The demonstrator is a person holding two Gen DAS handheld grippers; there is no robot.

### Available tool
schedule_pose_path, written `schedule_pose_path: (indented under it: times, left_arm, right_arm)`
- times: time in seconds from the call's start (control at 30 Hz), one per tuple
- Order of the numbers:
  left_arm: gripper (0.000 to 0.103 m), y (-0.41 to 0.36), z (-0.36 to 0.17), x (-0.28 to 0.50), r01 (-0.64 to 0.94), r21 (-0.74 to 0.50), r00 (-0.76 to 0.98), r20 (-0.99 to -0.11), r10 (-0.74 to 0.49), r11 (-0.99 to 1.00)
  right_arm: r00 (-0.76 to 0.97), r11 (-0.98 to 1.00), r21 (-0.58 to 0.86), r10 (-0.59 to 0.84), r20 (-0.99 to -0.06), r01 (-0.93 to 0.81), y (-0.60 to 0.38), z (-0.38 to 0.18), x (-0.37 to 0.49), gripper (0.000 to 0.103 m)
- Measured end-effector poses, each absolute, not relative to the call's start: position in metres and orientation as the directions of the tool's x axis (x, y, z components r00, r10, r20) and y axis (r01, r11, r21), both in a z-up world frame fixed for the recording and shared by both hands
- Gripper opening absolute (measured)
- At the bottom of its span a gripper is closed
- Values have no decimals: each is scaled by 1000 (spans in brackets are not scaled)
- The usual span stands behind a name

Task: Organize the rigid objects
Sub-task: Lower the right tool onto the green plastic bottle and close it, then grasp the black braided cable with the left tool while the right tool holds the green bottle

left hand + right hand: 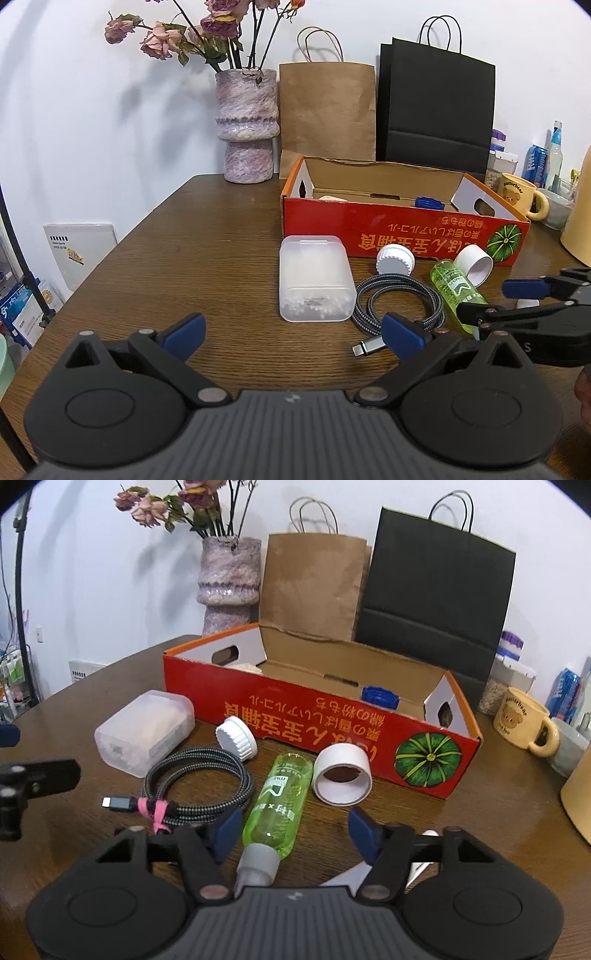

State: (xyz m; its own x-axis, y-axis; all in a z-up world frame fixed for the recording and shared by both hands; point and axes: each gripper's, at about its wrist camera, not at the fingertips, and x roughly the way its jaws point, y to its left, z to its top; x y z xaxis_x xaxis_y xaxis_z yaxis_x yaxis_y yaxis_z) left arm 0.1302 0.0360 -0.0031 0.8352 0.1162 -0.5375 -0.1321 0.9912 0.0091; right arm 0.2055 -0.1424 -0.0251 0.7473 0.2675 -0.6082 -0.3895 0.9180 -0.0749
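A red cardboard box (388, 229) (280, 716) stands open on the wooden table; a blue lid (379, 696) lies inside. In front of it lie a clear plastic case (314, 284) (144, 731), a ribbed white cap (394, 258) (237, 737), a white ring-shaped cap (476, 264) (341, 775), a coiled braided cable (399, 299) (195, 786) and a green bottle (456, 291) (279, 805). My right gripper (295, 830) is open, its fingers either side of the bottle's lower end. My left gripper (295, 332) is open and empty above bare table, just short of the case.
A pink vase of dried roses (249, 125), a brown paper bag (327, 118) and a black bag (436, 110) stand behind the box. A yellow bear mug (524, 725), cans and jars crowd the right edge. The table's left half (166, 258) is bare wood.
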Motion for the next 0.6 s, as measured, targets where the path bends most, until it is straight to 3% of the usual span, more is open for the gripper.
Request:
schedule_pose_path:
  times: [0.27,0.33,0.6]
  left_arm:
    - [103,39,-4,132,-142,8,831,-542,123,990]
    - [103,38,-4,133,-142,9,831,-543,124,990]
    - [103,38,-4,133,-145,11,830,-543,127,989]
  right_arm:
    - [712,921,-39,271,-648,-387,-136,-36,220,44]
    - [709,923,-23,278,-648,-383,-136,-36,223,36]
    - [726,929,-18,276,-630,-369,-136,-37,222,31]
